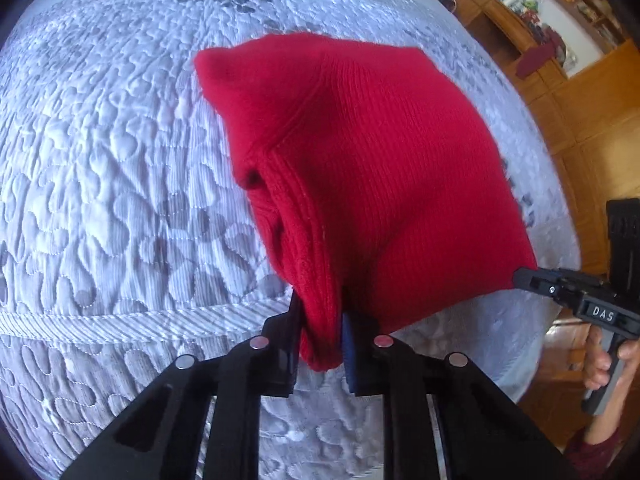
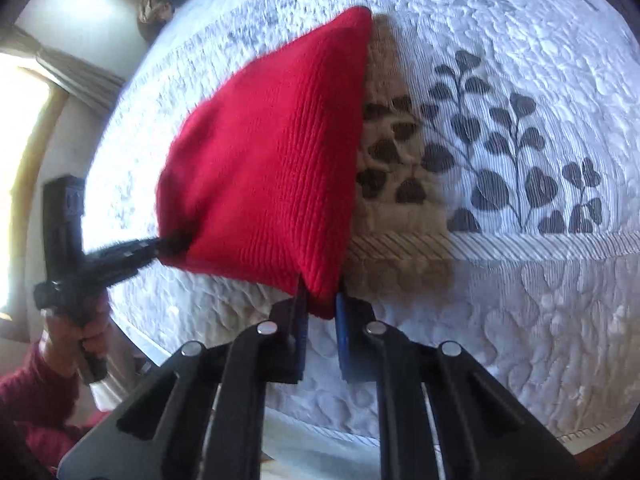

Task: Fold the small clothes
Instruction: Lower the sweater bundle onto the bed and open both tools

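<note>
A red knitted garment (image 1: 360, 168) hangs in the air above the quilted bed, stretched between my two grippers. My left gripper (image 1: 320, 332) is shut on one bunched corner of it. My right gripper (image 2: 320, 312) is shut on the other corner of the red garment (image 2: 264, 168). The right gripper also shows in the left wrist view (image 1: 528, 276) at the garment's right edge. The left gripper shows in the right wrist view (image 2: 168, 244) at the garment's left edge. The far end of the garment points away from me, over the bed.
The bed's white and grey quilted cover (image 1: 120, 184) with a dark leaf print (image 2: 504, 152) fills both views. Wooden cabinets and shelves (image 1: 560, 92) stand to the right of the bed. A curtained window (image 2: 28, 128) is at the left.
</note>
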Motion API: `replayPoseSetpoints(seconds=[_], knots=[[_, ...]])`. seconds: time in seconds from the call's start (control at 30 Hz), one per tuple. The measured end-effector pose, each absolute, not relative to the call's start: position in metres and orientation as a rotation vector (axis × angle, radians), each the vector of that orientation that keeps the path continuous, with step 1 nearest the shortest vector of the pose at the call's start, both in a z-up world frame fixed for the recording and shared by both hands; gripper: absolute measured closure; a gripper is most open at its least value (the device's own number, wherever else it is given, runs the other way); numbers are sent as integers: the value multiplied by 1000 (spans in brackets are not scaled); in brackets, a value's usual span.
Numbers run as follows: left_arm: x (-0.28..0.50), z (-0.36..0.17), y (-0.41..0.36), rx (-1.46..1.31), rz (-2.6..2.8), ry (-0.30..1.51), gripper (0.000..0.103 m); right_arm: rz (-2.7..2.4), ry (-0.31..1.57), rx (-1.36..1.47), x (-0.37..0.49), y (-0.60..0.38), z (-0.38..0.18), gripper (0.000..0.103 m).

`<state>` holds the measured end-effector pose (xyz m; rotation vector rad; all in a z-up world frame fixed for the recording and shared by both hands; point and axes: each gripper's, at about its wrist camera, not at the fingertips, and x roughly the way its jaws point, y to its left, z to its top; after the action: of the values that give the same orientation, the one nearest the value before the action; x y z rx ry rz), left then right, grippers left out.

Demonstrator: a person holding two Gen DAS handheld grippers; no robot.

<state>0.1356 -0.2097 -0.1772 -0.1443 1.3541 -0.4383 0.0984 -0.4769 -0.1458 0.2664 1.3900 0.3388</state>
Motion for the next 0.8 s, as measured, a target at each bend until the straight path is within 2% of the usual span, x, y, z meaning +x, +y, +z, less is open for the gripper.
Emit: replayPoseSetpoints(seconds=[0.1,0.23,0.3,0.33,0.57,0.6,0.8], knots=[[128,-187,-208,-137,-437,1331,84,309,1420,249,99,-473,-169,93],[122,-180,-202,-141,-466,1317,77,313,1403,245,94,-474,-165,90],[119,-172,-193,-157,-447,1324,63,311,1386,234,91,-475,-157,77],[118,-168,-188,-167,-438,1314,63,307,1379,230,93,-476,-154,77],[112,-127,-182,-233,-404,1170,60,336,1259,176,91,-449,-104,81],[113,-123,-187,-253,-413,1152,57,350,1251,161,95,-443,-102,81],[138,-157,-217,-191,-383,1208,58,312,1332,154,114,-433,-134,85]])
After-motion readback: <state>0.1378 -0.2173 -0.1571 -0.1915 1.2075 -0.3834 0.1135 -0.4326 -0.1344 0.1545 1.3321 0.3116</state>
